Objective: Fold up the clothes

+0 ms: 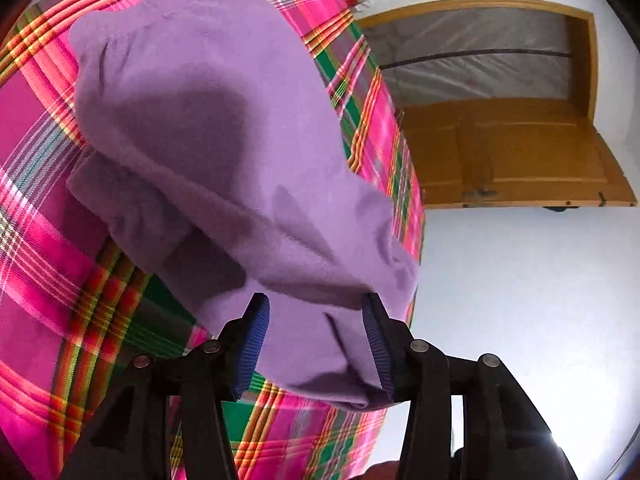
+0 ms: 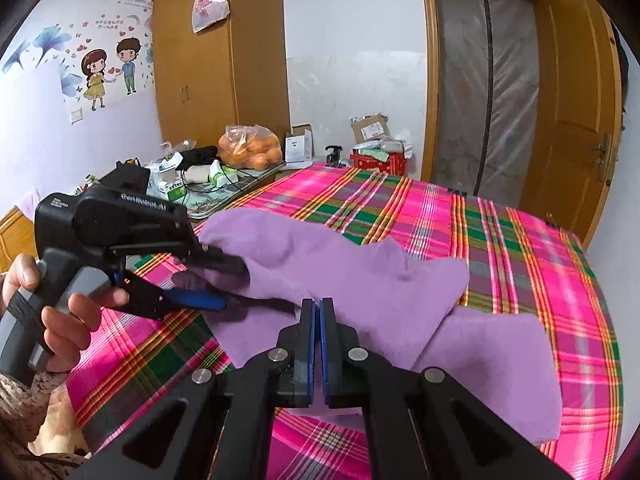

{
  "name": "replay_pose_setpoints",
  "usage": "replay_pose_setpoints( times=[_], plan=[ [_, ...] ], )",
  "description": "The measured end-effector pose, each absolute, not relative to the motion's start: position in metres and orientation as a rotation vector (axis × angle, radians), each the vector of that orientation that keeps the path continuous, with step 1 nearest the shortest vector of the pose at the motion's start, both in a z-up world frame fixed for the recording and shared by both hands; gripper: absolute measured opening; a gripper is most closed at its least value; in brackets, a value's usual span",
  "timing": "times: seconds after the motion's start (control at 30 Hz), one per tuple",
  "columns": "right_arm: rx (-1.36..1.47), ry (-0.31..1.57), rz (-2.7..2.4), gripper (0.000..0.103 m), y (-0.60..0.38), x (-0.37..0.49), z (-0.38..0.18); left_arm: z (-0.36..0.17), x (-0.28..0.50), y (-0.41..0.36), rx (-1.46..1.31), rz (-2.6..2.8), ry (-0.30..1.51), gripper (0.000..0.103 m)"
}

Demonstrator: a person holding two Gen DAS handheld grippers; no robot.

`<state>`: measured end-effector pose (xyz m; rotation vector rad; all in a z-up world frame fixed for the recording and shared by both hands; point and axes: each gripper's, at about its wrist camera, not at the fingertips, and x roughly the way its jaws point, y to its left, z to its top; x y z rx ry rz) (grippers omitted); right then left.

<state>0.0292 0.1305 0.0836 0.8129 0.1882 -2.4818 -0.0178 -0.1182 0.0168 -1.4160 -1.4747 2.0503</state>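
Observation:
A purple fleece garment [image 2: 360, 272] lies partly folded on the pink plaid bed cover [image 2: 520, 240], its near part raised off the bed. My left gripper [image 1: 316, 320] is shut on a thick fold of the garment [image 1: 208, 120], which fills the gap between its blue pads and drapes past them. In the right wrist view the left gripper [image 2: 234, 284] sits at the garment's left end, held by a hand [image 2: 72, 320]. My right gripper [image 2: 318, 304] has its pads pressed together on the near edge of the garment, and a little purple cloth shows beneath it.
The bed's far side holds a tray of clutter, a bag of oranges [image 2: 250, 152] and boxes [image 2: 378, 148]. A wooden wardrobe [image 2: 220, 60] stands behind it. An open wooden door [image 2: 572, 120] and a plastic-covered doorway [image 2: 484, 92] are on the right.

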Motion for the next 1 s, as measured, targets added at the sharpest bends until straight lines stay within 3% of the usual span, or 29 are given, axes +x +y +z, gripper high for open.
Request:
replay_pose_setpoints(
  times=[0.17, 0.47, 0.63, 0.77, 0.87, 1.0],
  plan=[
    [0.866, 0.169, -2.480, 0.002, 0.135, 0.027, 0.072, 0.017, -0.010, -0.119, -1.351, 2.082, -1.488, 0.055],
    [0.831, 0.113, -2.437, 0.002, 0.140, 0.039, 0.070, -0.003, -0.034, -0.109, -1.433, 1.990, -1.593, 0.053],
    [0.853, 0.108, -2.426, 0.002, 0.140, 0.040, 0.065, -0.003, -0.045, -0.104, -1.390, 1.922, -1.667, 0.039],
    [0.869, 0.104, -2.417, 0.002, 0.140, 0.041, 0.061, 0.008, -0.042, -0.106, -1.366, 1.973, -1.617, 0.012],
    [0.882, 0.101, -2.410, 0.002, 0.140, 0.042, 0.059, 0.014, -0.041, -0.112, -1.334, 2.000, -1.611, 0.004],
    [0.899, 0.097, -2.402, 0.004, 0.140, 0.043, 0.055, 0.022, -0.041, -0.124, -1.293, 2.042, -1.608, 0.003]
  ],
)
